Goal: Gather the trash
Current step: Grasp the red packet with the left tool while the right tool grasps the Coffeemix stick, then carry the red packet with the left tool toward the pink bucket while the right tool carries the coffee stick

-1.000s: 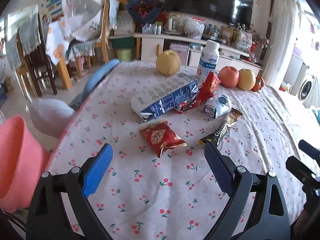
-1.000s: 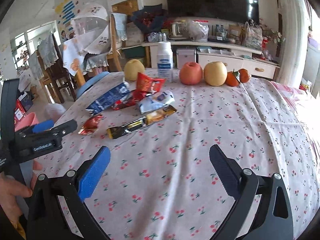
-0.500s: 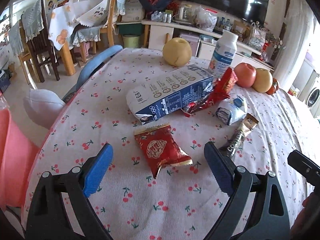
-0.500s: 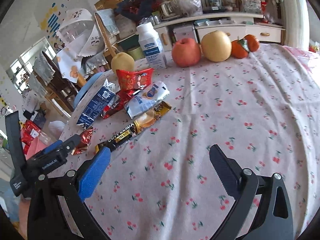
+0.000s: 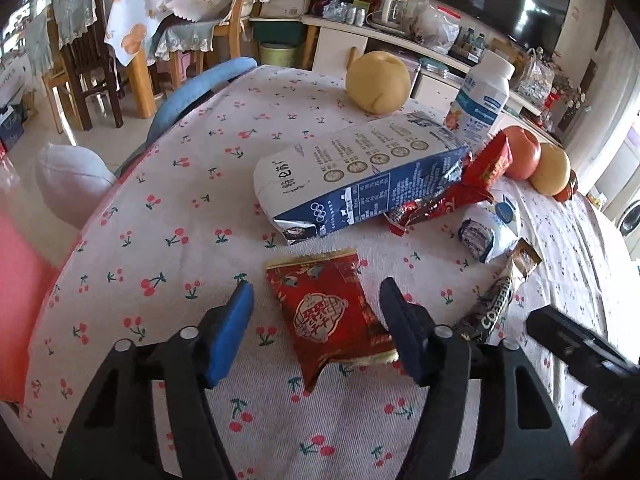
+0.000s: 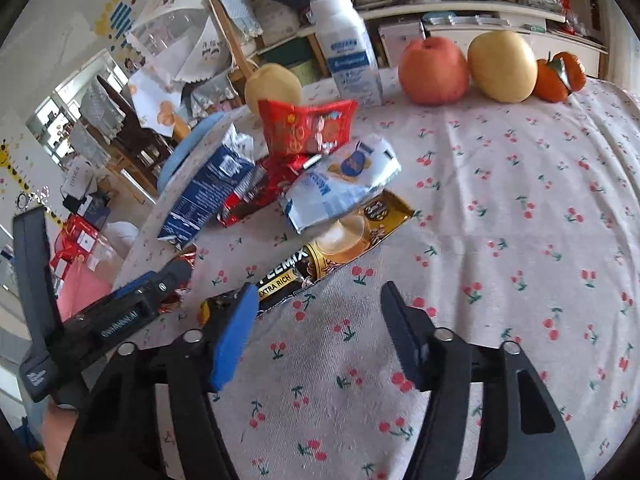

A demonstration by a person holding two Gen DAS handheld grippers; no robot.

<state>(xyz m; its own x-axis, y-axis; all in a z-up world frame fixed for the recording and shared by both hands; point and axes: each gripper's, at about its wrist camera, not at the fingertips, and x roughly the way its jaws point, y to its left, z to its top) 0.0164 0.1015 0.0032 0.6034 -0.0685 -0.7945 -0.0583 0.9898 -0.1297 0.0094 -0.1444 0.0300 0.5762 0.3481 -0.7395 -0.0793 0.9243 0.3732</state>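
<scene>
While the left claw (image 5: 316,308) straddles the red snack packet (image 5: 328,312) lying flat on the bench (image 5: 160,208), its jaws have just been closing but are not yet clamped; pads sit either side w/o contact. Packet is to be pinched mid-body, low to the cloth. Right claw (image 6: 316,312) is likewise part-closed & empty, near the coffee sachet (image 6: 320,252).

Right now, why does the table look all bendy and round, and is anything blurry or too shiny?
Left wrist view: the fisheye lens bows the cherry tablecloth and darkens the corners; the red snack packet looks sharp, and the television shows window glare. Right wrist view: same curving, the apple bulges near the top, daylight washes out the room at the left, and the coffee sachet stays clear.
</scene>
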